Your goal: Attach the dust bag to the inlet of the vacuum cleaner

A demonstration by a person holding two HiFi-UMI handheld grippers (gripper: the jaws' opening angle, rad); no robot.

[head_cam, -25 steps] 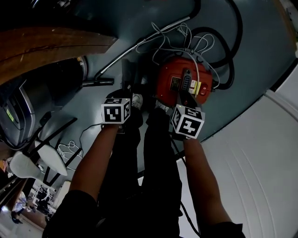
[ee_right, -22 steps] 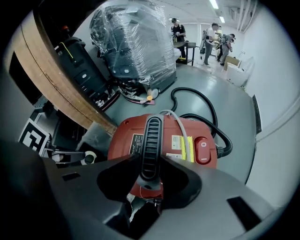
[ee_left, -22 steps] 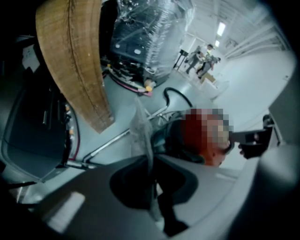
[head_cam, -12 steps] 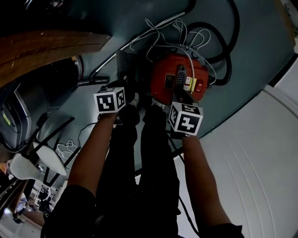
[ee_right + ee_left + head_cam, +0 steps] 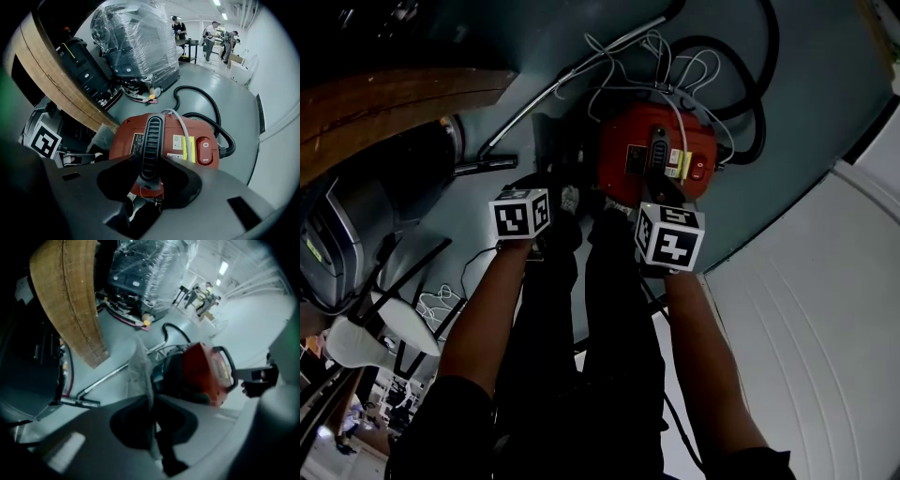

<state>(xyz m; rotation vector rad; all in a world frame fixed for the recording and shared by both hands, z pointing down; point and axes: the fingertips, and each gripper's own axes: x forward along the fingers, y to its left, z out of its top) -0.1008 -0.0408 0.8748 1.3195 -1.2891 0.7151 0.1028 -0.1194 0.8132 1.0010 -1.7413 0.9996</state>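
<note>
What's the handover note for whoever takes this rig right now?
Left gripper: shut on the dust bag, a thin pale sheet standing up between its jaws.
Right gripper: shut on the black handle on top of the red vacuum cleaner, which sits on the floor.
Done: the bag is in hand and held close beside the vacuum cleaner.
Left: the bag is not attached yet. Bring it to the inlet and seat it, probably with the right gripper steadying the body. The inlet cannot be clearly made out in any view.
</note>
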